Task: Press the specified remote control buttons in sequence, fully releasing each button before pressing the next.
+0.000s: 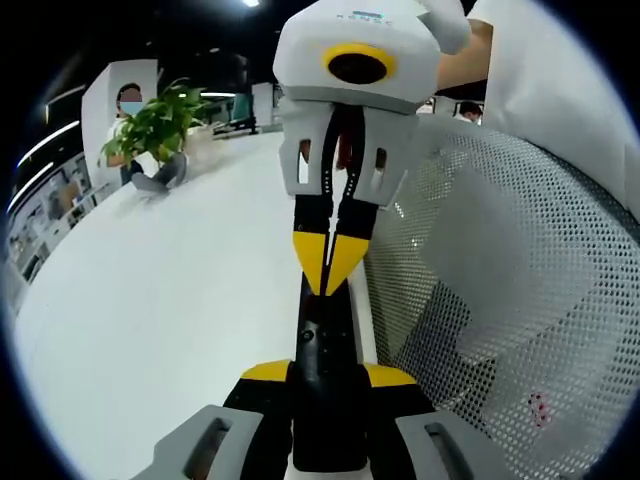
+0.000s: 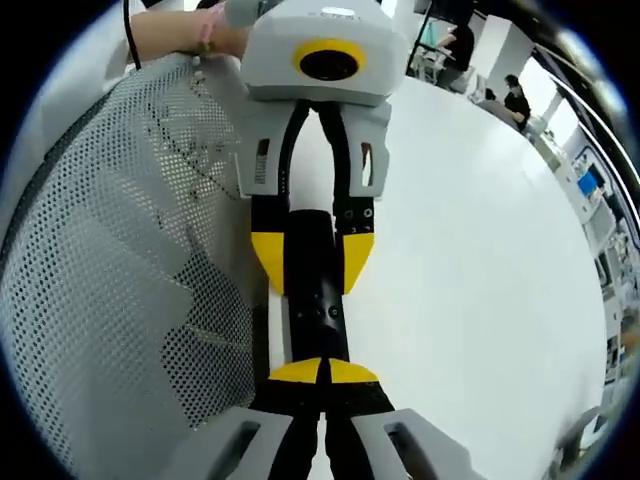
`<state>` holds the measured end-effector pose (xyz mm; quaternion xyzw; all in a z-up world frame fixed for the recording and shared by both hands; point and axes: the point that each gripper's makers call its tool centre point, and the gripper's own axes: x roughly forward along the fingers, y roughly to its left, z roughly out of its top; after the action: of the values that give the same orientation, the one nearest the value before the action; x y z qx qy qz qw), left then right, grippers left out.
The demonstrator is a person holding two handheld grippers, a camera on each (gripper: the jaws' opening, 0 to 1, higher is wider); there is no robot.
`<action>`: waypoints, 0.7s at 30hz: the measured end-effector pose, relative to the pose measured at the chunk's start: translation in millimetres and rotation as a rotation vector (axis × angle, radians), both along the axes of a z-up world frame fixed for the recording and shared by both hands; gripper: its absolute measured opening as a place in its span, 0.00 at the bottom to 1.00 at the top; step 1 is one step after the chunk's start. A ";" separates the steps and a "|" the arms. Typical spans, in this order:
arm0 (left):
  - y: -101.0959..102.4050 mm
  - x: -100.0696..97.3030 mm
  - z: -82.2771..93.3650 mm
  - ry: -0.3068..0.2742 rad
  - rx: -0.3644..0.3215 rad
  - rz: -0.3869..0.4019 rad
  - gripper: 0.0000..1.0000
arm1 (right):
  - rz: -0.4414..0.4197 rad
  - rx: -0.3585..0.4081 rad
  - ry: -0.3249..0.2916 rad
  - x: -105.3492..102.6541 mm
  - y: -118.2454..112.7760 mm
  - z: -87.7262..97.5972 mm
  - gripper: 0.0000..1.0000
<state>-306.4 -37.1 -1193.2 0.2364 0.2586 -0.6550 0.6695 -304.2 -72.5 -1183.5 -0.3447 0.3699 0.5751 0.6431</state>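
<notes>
Remote (image 1: 322,345) is a slim black stick lying at the near edge of the white table (image 1: 150,300), right beside a mesh chair back (image 1: 500,300). Left tongs (image 1: 325,375) are clamped on its end, while the right tongs (image 1: 333,290) sit pinched together with the tips on the button face. Looks like a press is in hand; next it needs a full lift-off before hitting another button.

Glossy black plastic on the remote control (image 1: 322,375), faint sheen along it. White table (image 1: 160,330) looks smooth and matt. Grey mesh chair back (image 1: 500,330), perforated, woven-looking. Gripper tips yellow, smooth plastic; shells matt white.
</notes>
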 end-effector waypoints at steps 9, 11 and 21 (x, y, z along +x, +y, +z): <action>-0.1 -0.1 0.1 0.002 -0.002 0.003 0.25 | 0.082 0.019 -0.043 -5.0 10.2 3.4 0.00; -0.1 -0.1 0.0 0.001 -0.002 0.002 0.25 | 0.094 -0.003 -0.048 -3.3 12.2 1.0 0.00; -0.4 0.3 -0.2 0.001 -0.001 0.004 0.25 | 0.057 -0.048 -0.035 -0.2 11.7 -2.8 0.00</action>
<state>-306.1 -37.6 -1193.4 0.2353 0.2590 -0.6538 0.6709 -304.4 -60.8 -1186.3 -0.3803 0.3625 0.5780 0.6244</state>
